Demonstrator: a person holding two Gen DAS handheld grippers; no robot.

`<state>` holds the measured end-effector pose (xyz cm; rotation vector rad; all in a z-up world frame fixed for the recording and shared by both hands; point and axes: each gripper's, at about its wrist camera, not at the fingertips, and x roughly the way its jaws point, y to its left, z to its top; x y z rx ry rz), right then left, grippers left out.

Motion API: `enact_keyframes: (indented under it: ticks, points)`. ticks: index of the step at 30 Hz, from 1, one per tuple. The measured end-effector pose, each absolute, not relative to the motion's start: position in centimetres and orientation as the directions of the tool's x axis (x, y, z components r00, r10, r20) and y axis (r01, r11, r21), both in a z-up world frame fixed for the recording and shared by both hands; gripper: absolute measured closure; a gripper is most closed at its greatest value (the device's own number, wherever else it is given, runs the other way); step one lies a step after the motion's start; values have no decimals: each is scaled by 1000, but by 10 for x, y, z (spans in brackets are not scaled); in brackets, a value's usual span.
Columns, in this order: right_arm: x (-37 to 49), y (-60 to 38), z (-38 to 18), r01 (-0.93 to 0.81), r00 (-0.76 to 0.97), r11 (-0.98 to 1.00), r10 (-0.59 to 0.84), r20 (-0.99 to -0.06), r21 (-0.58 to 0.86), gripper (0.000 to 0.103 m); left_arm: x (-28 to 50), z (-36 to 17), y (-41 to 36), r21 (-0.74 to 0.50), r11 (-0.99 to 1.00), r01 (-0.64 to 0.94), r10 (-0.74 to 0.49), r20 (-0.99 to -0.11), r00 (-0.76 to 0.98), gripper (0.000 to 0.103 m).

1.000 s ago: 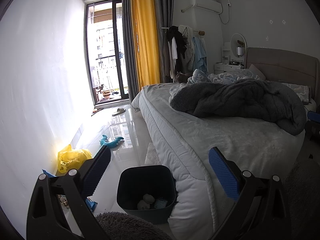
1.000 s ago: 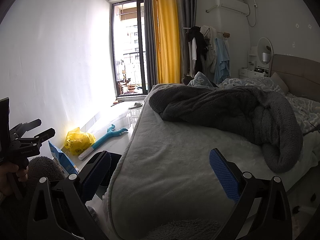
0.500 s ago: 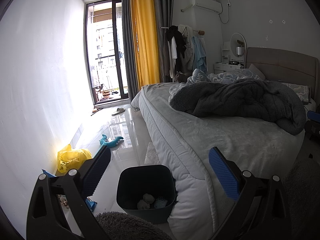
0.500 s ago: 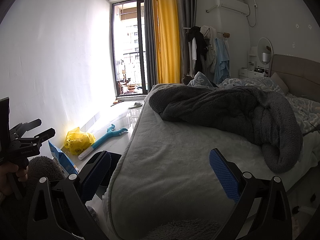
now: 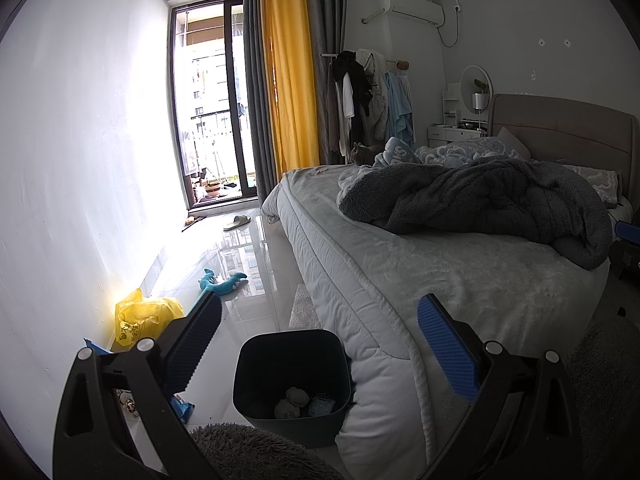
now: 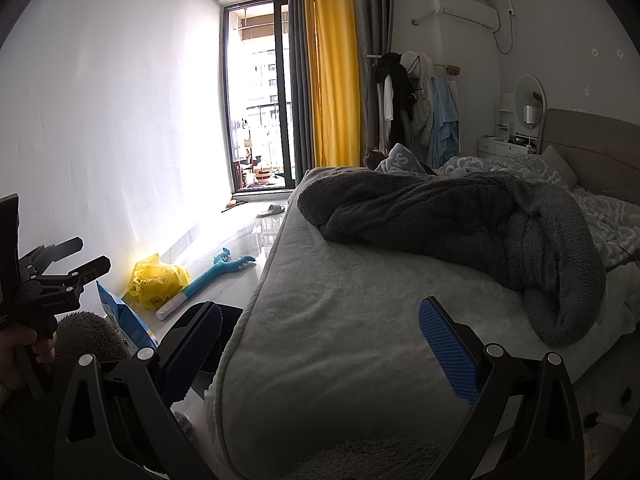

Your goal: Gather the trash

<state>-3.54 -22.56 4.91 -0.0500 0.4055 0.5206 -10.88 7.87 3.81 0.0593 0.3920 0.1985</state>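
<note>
A dark bin (image 5: pixel 256 368) stands on the floor against the bed corner, with crumpled paper (image 5: pixel 294 400) and a small packet inside. My left gripper (image 5: pixel 320 344) hangs open above it, nothing between its blue pads. A yellow plastic bag (image 5: pixel 140 314) lies by the left wall, a blue packet (image 6: pixel 122 316) beside it. My right gripper (image 6: pixel 320 346) is open over the grey bed cover, holding nothing. In the right wrist view the left gripper (image 6: pixel 60 266) shows at the far left, held by a hand, and the bin (image 6: pixel 228 316) is mostly hidden.
A bed (image 5: pixel 460 280) with a dark grey blanket (image 5: pixel 480 200) fills the right. On the glossy floor lie a teal toy (image 5: pixel 222 282), a slipper (image 5: pixel 237 222) and a bubble-wrap piece (image 5: pixel 304 308). White wall left; balcony door and curtains at the far end.
Both views have shifted very slightly; the bin sits a touch lower in the left wrist view. Both grippers stay open and empty.
</note>
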Motion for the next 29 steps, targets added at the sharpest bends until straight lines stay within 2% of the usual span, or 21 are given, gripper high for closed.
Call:
enact_keyframes:
  ticks: [29]
  points:
    - [-34,-227,49,-495,789,867,475,-389,54,3,-109,35,80,96,979,-179,202,-380,903,3]
